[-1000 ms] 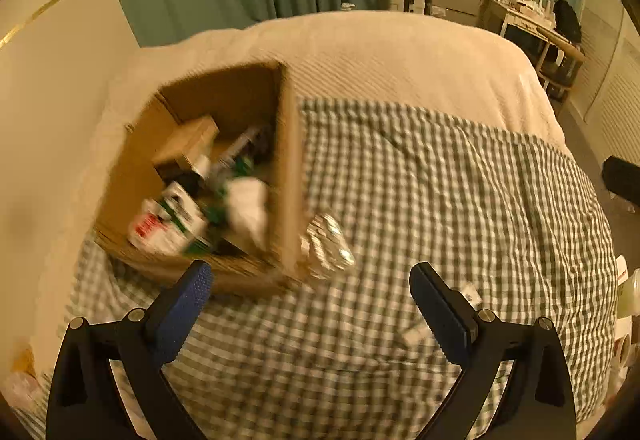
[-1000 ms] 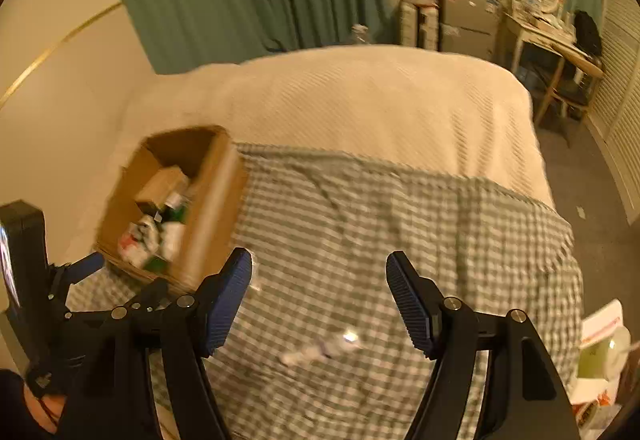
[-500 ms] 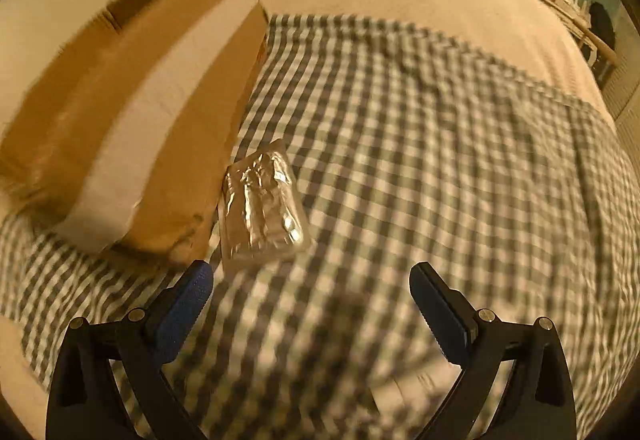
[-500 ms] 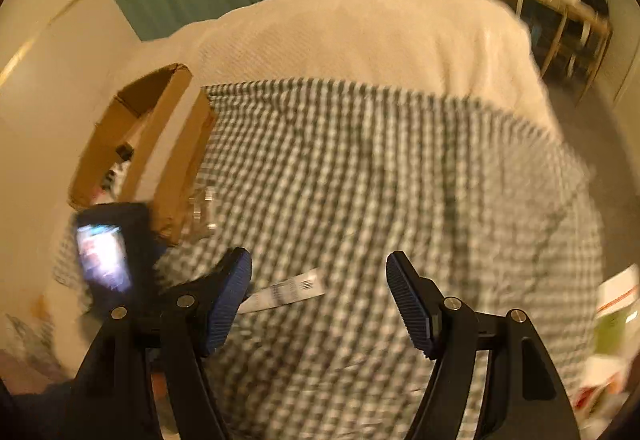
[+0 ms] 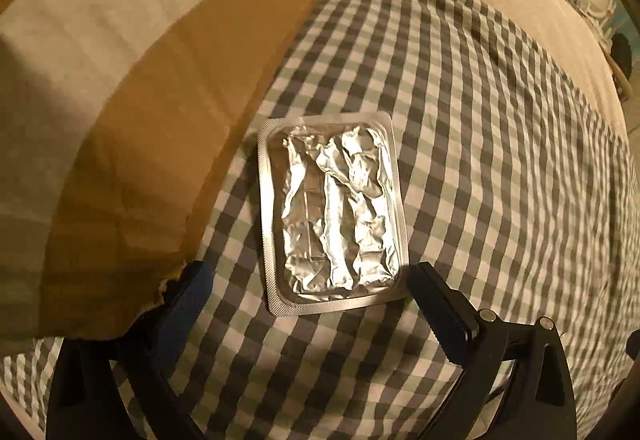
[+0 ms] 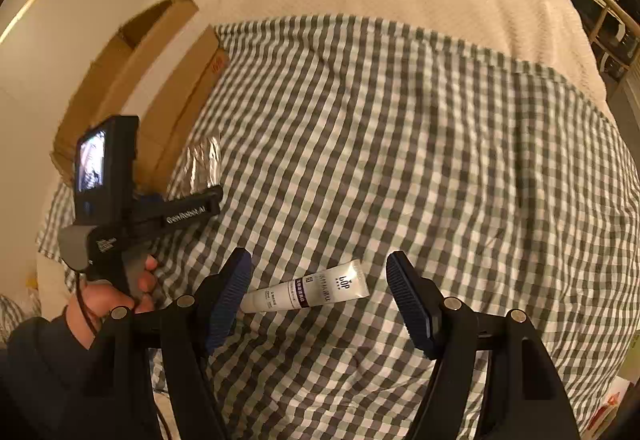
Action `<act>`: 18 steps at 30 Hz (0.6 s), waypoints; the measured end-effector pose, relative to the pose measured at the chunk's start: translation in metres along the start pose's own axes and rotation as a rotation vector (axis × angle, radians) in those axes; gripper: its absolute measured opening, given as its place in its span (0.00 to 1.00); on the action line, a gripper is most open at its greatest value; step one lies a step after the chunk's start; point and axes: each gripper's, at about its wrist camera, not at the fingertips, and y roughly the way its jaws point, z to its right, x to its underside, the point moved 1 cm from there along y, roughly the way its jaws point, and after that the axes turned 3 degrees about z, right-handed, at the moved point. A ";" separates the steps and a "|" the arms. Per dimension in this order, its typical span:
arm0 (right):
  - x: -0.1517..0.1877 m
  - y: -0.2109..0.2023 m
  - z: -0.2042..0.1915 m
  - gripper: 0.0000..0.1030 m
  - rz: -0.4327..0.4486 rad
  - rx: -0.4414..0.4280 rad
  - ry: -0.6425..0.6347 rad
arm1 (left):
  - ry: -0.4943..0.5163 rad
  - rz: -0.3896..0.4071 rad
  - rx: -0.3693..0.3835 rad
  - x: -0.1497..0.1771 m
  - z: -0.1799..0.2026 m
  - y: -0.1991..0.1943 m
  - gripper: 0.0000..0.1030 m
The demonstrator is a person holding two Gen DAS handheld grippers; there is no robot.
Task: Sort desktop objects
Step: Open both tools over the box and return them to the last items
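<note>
Beside my matt brown cardboard box (image 5: 168, 112), crinkled shiny foil blister pack (image 5: 334, 212) lies on soft checked cloth (image 5: 500, 160).

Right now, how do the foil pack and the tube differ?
The foil blister pack is flat, rectangular and crinkled silver; the tube is round, slim, white and printed. The foil blister pack lies beside the cardboard box; the tube lies out on the open checked cloth. Both lie untouched between open grippers.

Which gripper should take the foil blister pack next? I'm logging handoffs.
Left. The left gripper is open, jaws flanking the foil blister pack beside the cardboard box. The right gripper brackets the white tube.
</note>
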 end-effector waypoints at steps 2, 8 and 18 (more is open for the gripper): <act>0.003 0.011 -0.003 0.67 -0.042 0.031 0.005 | -0.011 0.003 -0.008 0.000 0.002 0.002 1.00; 0.028 0.055 0.003 0.67 -0.224 0.039 0.156 | -0.066 0.029 -0.017 -0.003 0.004 0.006 0.98; 0.023 0.094 0.000 0.28 -0.239 -0.026 0.233 | -0.033 0.089 0.047 0.003 0.002 -0.005 0.69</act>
